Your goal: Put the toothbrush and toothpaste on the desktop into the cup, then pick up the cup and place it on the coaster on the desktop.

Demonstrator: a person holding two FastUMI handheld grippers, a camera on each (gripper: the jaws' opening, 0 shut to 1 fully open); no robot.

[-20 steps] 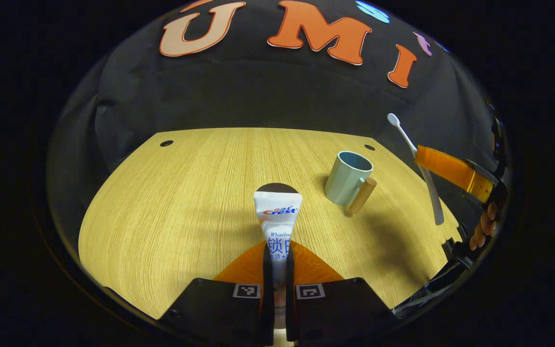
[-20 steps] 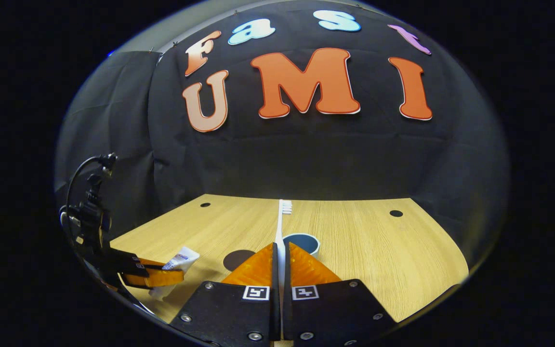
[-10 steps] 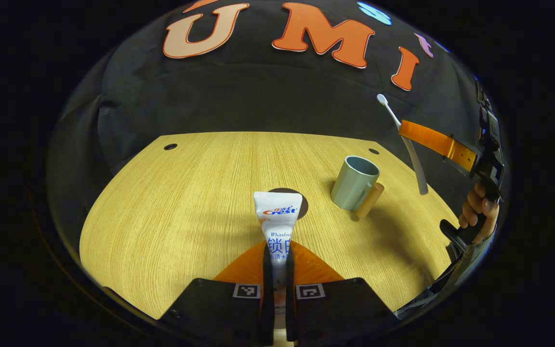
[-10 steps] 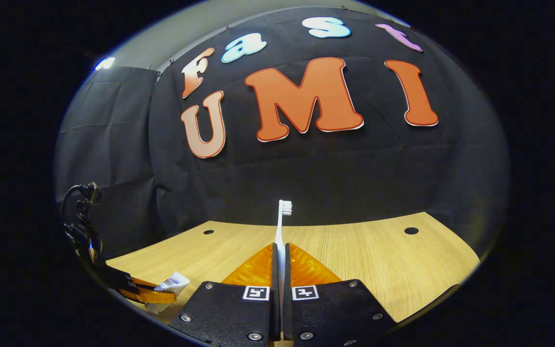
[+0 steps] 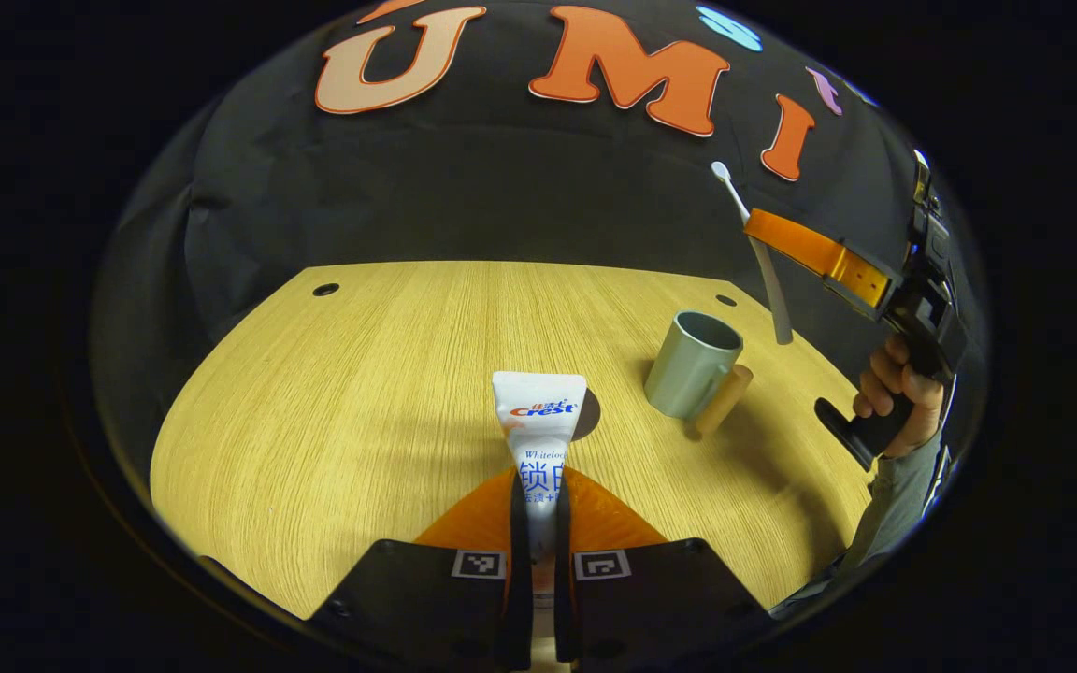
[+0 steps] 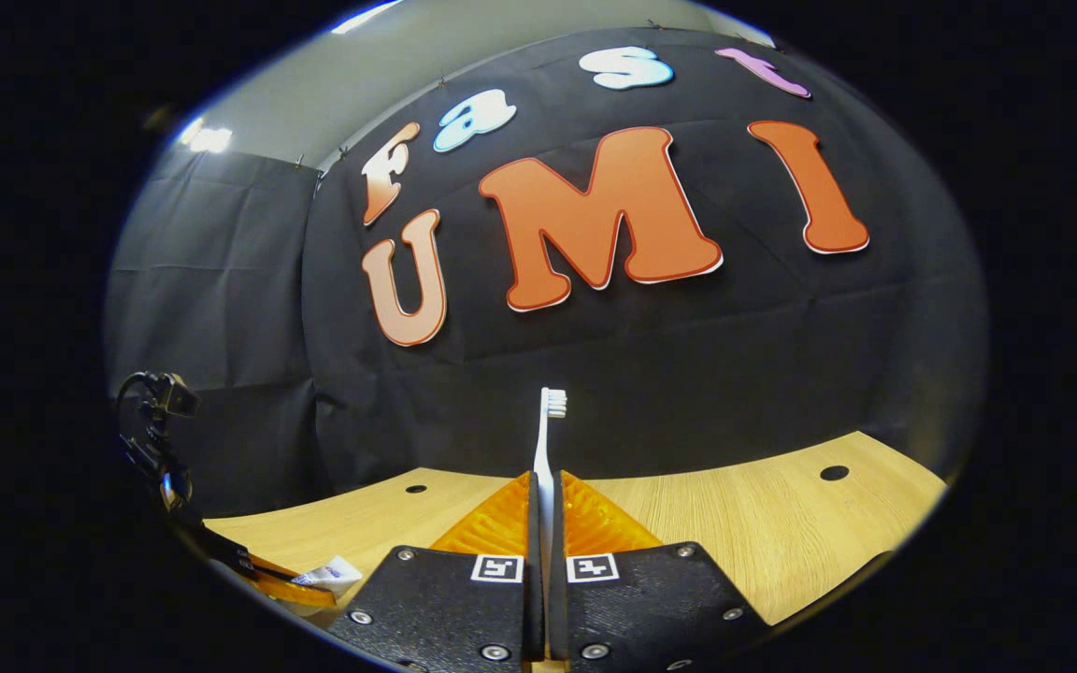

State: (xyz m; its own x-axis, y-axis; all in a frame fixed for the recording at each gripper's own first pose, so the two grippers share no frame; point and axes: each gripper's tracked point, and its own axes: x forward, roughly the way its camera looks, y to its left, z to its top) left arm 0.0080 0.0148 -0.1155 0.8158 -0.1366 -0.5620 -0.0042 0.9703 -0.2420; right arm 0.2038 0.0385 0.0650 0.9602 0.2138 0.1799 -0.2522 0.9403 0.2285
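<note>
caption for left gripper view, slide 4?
Left gripper clamps toothpaste over desk; right gripper holds toothbrush above cup.

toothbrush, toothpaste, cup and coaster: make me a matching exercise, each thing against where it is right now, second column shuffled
Things:
1. toothbrush
2. toothpaste
3. cup
4. coaster

Places:
A. flat on the desktop, partly hidden behind the tube
B. clamped in the right gripper, held up in the air, bristles up
C. standing on the desktop, open and empty, wooden handle to one side
D. clamped in the left gripper, above the desktop

Pairs: 1-B, 2-D, 3-C, 4-A
</note>
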